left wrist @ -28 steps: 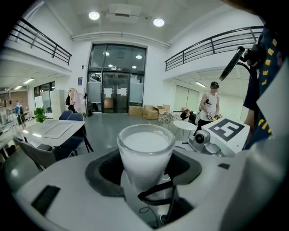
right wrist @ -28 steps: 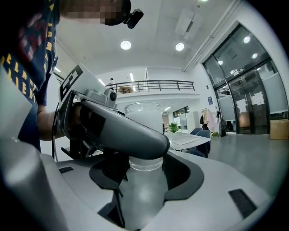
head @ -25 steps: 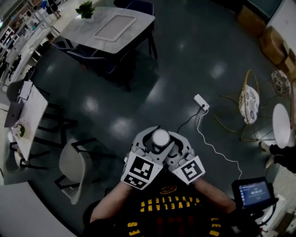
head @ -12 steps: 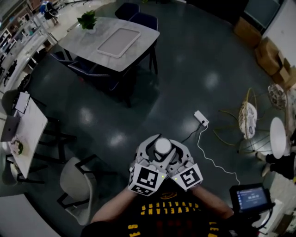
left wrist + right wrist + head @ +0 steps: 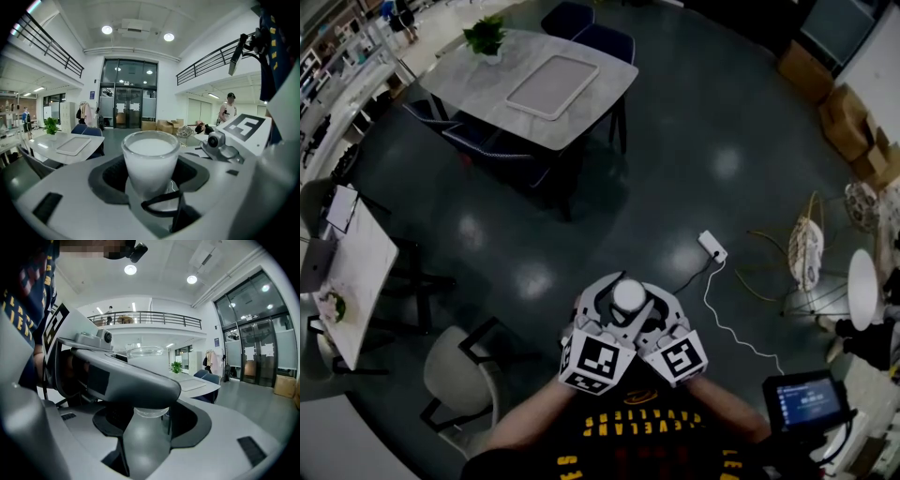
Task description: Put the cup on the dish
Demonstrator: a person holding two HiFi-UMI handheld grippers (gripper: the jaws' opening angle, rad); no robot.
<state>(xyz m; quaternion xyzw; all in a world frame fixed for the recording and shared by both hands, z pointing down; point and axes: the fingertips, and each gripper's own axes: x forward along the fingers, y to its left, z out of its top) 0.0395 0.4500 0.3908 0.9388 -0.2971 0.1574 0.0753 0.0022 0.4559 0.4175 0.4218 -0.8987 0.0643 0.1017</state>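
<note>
Table (image 5: 487, 75) slid down-frame; grippers unmoved.
I've got forearms tucked in, left gripper (image 5: 151, 199) and right gripper (image 5: 146, 439) both clamping upright cup (image 5: 628, 295).

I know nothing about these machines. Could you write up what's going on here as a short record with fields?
Held item: cup, white, upright, carried above the floor
Left gripper: jaws closed on the cup
Right gripper: jaws closed on the cup from the other side
Table: far ahead, carrying a flat tray and a potted plant
Task status: cup not yet set down
</note>
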